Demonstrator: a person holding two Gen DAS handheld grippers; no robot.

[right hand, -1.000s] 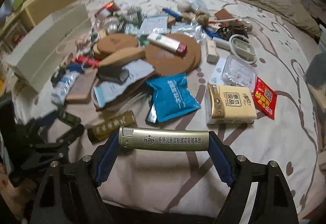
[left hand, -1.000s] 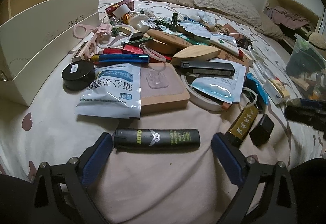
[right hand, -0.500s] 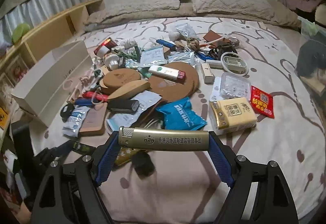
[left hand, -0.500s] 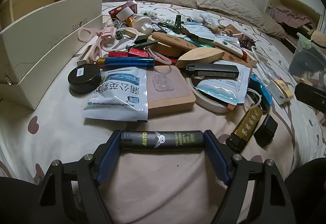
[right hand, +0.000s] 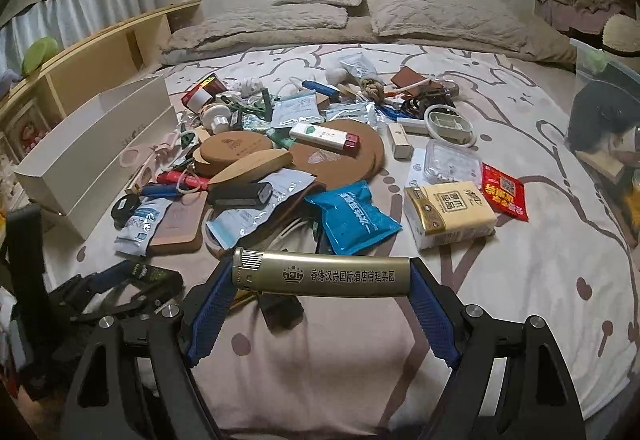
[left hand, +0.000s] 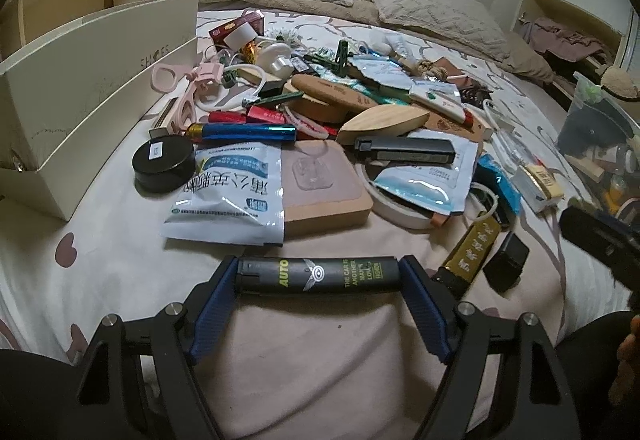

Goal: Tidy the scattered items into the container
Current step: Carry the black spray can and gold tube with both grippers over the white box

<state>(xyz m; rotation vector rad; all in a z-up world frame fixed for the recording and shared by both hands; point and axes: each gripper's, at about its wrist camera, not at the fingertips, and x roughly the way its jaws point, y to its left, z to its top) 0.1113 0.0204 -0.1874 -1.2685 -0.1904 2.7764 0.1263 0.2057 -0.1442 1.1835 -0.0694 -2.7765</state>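
Blue ribbed fingers of the left gripper are closed endwise on a black lighter, one pad on each end, about half spread; they have just drawn in on it, and it lies crosswise just above the pale bedsheet. In the right wrist view the right gripper grips a gold lighter the same way, end to end, its fingers set fairly wide, the lighter held level over the bed. Under that gold lighter a small black block is partly covered, and what it is cannot be made out. Just beyond the black lighter lie a white-and-blue sachet and a tan square board, with a round black tin to their left. Farther on sits the heap of scattered items, many overlapping so their shapes are cut off. The container, a cream open box, stands at the left edge of the heap, its interior hidden from the left camera. At the left view's right edge a dark blurred shape and part of a hand are cut off. Pillows lie at the far end.
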